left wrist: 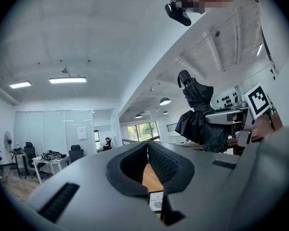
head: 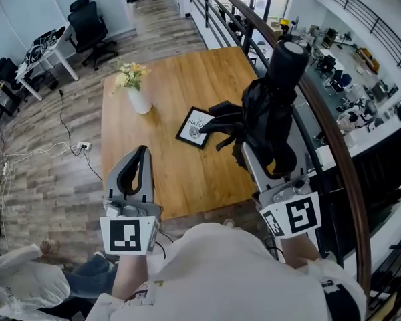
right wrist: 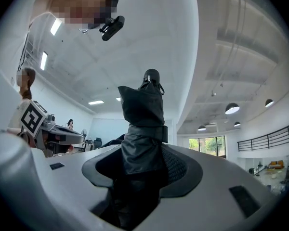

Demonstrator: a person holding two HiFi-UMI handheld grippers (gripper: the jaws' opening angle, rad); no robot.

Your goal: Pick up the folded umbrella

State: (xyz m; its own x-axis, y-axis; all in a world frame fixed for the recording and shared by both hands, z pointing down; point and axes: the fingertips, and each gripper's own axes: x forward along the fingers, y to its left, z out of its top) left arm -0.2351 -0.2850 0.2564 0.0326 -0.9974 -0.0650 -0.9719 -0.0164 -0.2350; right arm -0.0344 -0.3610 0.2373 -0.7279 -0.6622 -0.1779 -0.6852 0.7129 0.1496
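Note:
The folded black umbrella (head: 275, 109) hangs in the air over the right edge of the wooden table (head: 167, 172), handle end up and loose cloth spilling to the left. My right gripper (head: 250, 154) is shut on its lower part. In the right gripper view the umbrella (right wrist: 142, 119) fills the gap between the pads (right wrist: 179, 165) and rises straight ahead of my right gripper (right wrist: 142, 153). My left gripper (head: 142, 151) stands shut and empty near the table's front edge, its tips touching. The left gripper view shows the same shut left gripper (left wrist: 147, 146) and the umbrella (left wrist: 197, 114) off to the right.
On the table stand a white vase with flowers (head: 139, 100) and a small framed card (head: 195, 127). A curved dark railing (head: 334, 136) runs along the right side. Office chairs (head: 87, 27) and desks are at the far left, and cables (head: 60, 149) lie on the floor.

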